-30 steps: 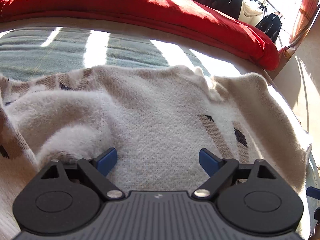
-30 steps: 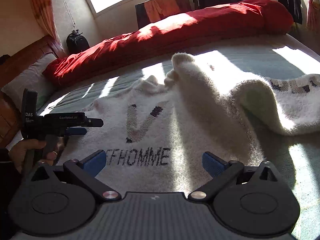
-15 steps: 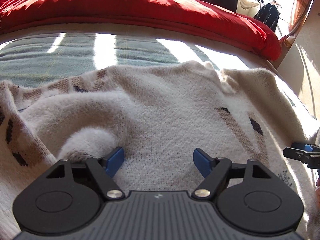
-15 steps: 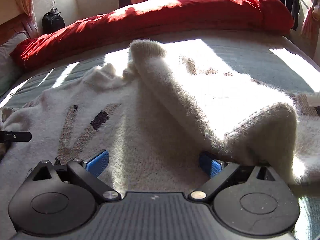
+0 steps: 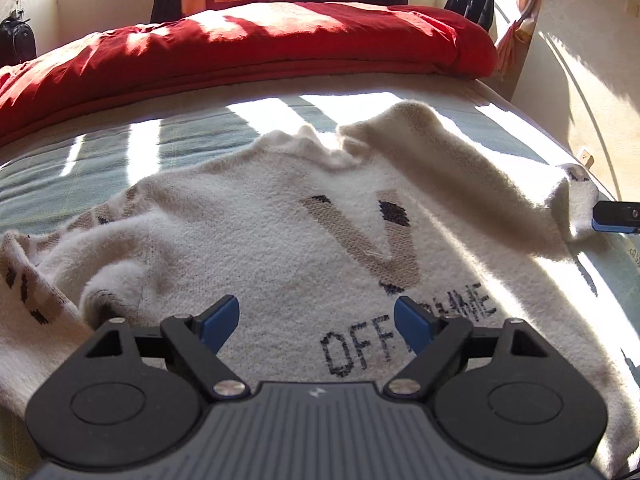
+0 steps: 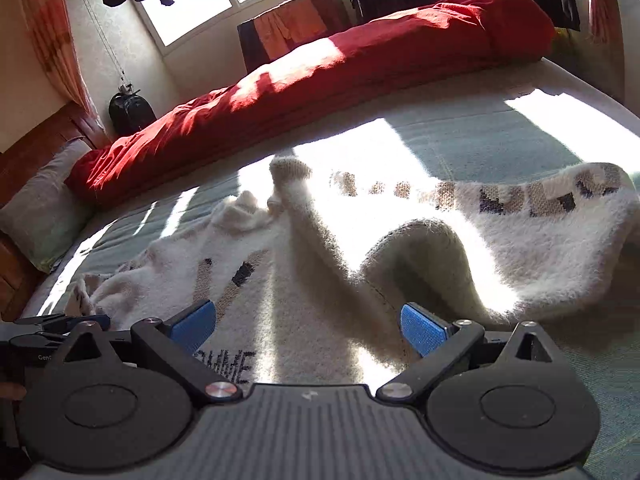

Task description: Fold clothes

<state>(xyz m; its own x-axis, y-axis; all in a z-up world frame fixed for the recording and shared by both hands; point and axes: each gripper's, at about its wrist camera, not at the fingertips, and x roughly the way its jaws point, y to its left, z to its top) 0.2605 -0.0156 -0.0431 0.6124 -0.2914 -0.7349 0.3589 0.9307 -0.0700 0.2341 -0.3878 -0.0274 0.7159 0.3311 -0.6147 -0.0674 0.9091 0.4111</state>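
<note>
The left gripper (image 5: 316,322) has its jaws wide and opening, nothing pinched, above the cream sweater (image 5: 280,240) that lies flat on the bed (image 5: 180,136) in the middle of the frame. The right gripper (image 6: 308,326) is also spread, with a raised fold of the sleeve (image 6: 420,256) between the blue pads (image 6: 420,330), but I cannot tell if they touch it. The black lettering is partly covered in both views, and only the right wrist view shows the pillow (image 6: 44,208) at the left edge.
</note>
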